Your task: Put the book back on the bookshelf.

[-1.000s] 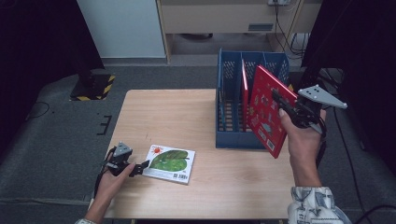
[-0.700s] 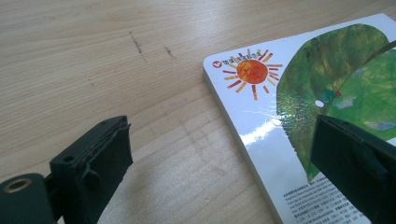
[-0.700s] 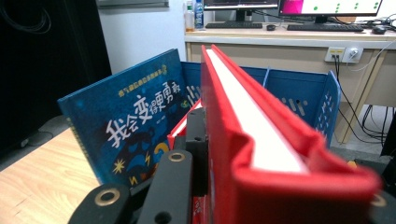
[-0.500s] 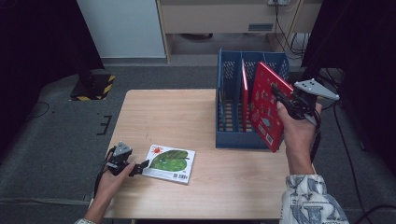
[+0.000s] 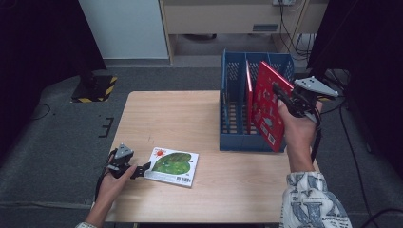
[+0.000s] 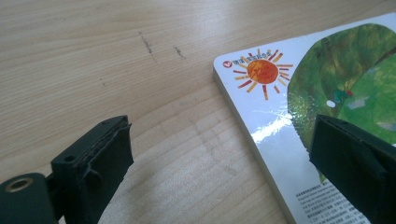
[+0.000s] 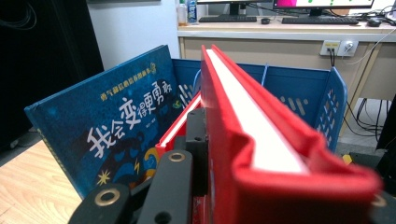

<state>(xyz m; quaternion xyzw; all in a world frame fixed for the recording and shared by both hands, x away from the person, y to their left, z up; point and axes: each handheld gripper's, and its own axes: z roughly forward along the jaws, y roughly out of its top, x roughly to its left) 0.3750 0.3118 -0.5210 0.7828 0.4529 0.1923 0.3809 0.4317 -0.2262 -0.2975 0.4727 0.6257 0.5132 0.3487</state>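
Observation:
A red hardcover book (image 5: 265, 107) hangs tilted over the right end of the blue file rack (image 5: 233, 141), its lower corner outside the rack's front wall. My right gripper (image 5: 281, 96) is shut on the book's upper edge. In the right gripper view the red book (image 7: 261, 140) runs away from the camera, with one black finger (image 7: 196, 140) pressed against its cover. A second red book (image 5: 248, 92) stands in the rack. A book with a green leaf cover (image 5: 172, 165) lies flat on the table. My left gripper (image 5: 139, 170) rests open at its left edge (image 6: 243, 126).
In the right gripper view, a dark blue book with white characters (image 7: 116, 126) leans in the rack beside the red ones. The wooden table (image 5: 180, 118) has bare surface left of the rack. A desk with sockets and cables (image 7: 336, 46) stands beyond.
The right hand has carried the red book a little left and farther away, closer over the rack. The left hand and the green book have not moved.

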